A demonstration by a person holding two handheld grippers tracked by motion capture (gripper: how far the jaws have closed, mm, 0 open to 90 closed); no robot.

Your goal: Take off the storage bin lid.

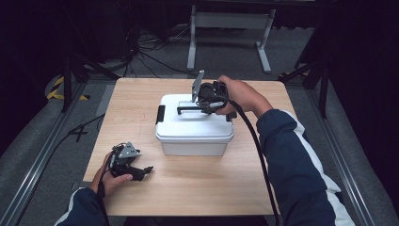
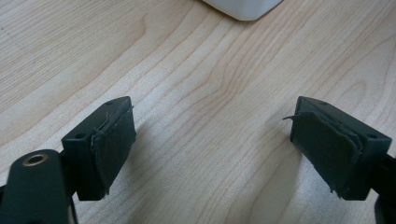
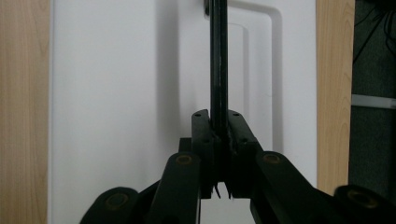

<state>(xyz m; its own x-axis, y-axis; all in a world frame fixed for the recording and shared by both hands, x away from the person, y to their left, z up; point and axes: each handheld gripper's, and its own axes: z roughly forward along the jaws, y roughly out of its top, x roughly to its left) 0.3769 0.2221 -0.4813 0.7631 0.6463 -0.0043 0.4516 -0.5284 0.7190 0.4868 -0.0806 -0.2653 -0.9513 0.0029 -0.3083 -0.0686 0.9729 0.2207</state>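
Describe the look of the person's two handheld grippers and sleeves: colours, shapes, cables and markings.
Both the left gripper and the right gripper are black with two jaws, and each carries a grey three-cornered plate on top. The jaws' dark pads look frayed at the edges. A thick black cable trails from the right one. The sleeves are navy with white stripes.

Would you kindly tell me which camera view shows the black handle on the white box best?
The right gripper view: the black handle runs up the middle, clamped between the right hand-held gripper. The high view shows it small on the white box. The left gripper view catches merely a box corner.
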